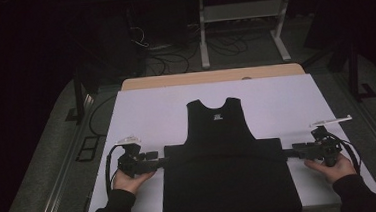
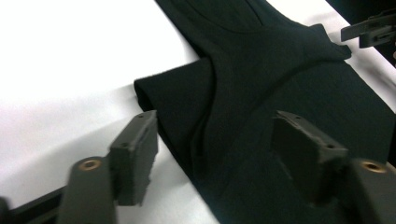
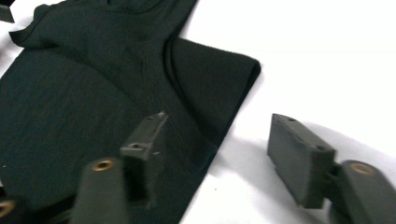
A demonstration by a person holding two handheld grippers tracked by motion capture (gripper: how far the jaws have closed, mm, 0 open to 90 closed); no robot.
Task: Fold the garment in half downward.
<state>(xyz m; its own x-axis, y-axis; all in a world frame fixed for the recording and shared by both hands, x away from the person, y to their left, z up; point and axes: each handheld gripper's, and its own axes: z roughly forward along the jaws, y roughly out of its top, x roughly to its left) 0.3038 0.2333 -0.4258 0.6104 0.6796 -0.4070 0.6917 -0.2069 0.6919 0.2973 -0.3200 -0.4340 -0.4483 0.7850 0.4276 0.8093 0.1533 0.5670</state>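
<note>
A black vest [image 1: 222, 148] lies on the white worktop [image 1: 156, 108], its lower half folded up. The left hand-held gripper [image 1: 161, 162] and right hand-held gripper [image 1: 285, 153] flank the fold, released. Withdraw sideways without snagging the fabric.

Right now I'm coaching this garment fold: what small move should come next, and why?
Probably draw both grippers outward, off the black tank top. The left gripper and right gripper stand open at the fold's ends, gripping nothing; the folded-up lower part already lies flat.
</note>
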